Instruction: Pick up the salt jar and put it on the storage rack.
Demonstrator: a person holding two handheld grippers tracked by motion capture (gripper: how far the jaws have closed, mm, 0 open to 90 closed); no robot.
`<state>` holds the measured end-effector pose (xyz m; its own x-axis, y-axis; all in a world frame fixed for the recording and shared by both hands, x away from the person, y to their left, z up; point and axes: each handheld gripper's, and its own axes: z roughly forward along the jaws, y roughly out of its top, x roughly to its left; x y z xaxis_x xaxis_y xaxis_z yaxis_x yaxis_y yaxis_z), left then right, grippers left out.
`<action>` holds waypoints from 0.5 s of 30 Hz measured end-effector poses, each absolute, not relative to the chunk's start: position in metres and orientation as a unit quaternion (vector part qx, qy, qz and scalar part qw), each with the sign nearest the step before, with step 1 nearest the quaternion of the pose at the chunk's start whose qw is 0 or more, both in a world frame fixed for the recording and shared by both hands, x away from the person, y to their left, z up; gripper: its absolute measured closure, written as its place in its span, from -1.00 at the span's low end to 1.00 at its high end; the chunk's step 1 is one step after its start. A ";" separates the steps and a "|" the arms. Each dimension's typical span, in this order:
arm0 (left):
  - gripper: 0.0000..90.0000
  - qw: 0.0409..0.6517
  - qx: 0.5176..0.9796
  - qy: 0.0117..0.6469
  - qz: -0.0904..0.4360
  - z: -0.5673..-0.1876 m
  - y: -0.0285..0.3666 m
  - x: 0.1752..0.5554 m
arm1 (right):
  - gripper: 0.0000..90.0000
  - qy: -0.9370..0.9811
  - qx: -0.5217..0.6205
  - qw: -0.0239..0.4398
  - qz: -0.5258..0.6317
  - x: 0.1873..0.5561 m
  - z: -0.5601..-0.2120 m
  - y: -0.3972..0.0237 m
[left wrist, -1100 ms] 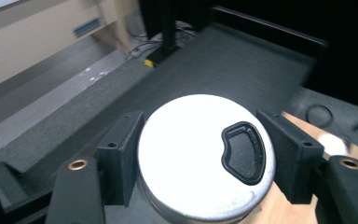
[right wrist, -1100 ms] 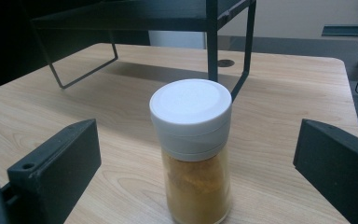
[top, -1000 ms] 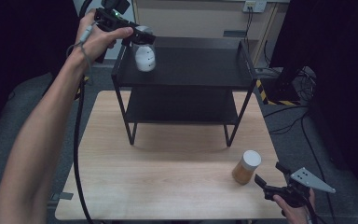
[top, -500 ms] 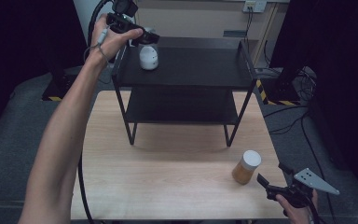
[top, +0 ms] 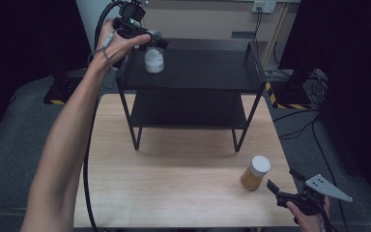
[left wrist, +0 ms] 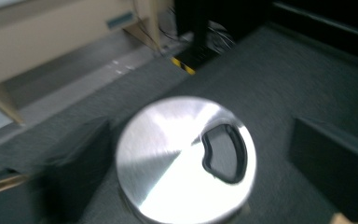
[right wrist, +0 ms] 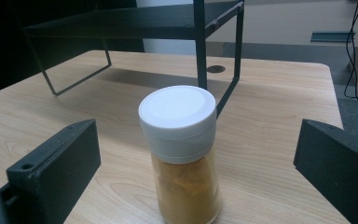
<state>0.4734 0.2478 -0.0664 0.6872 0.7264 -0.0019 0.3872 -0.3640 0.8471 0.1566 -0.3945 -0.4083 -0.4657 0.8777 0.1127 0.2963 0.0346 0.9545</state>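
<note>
A black two-tier rack (top: 193, 72) stands on the wooden worktop (top: 174, 179). On its top shelf sits a white shaker with a steel lid (left wrist: 186, 158); the left claw (top: 155, 44), above it, has just spread apart, letting go. The right claw (top: 282, 192) gapes beside a white-capped spice jar (right wrist: 179, 154). The left hand has sunk since earlier.

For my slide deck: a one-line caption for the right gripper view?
Open black right gripper frames an upright white-capped jar of orange powder on the light wooden table.
</note>
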 end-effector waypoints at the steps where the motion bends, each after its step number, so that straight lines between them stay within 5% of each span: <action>1: -0.89 0.449 0.801 0.345 0.194 -0.066 0.248 0.472 | -0.98 0.667 0.440 0.271 0.537 0.156 -0.408 -0.394; 15: -0.94 0.496 0.760 0.338 0.249 -0.064 0.253 0.410 | -0.98 0.666 0.439 0.269 0.539 0.156 -0.408 -0.394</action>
<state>0.4103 0.2531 -0.0642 0.6483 0.7601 0.0435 0.2665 -0.2800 0.9223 0.1563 -0.3939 -0.4081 -0.4692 0.8756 0.1145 0.2945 0.0329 0.9551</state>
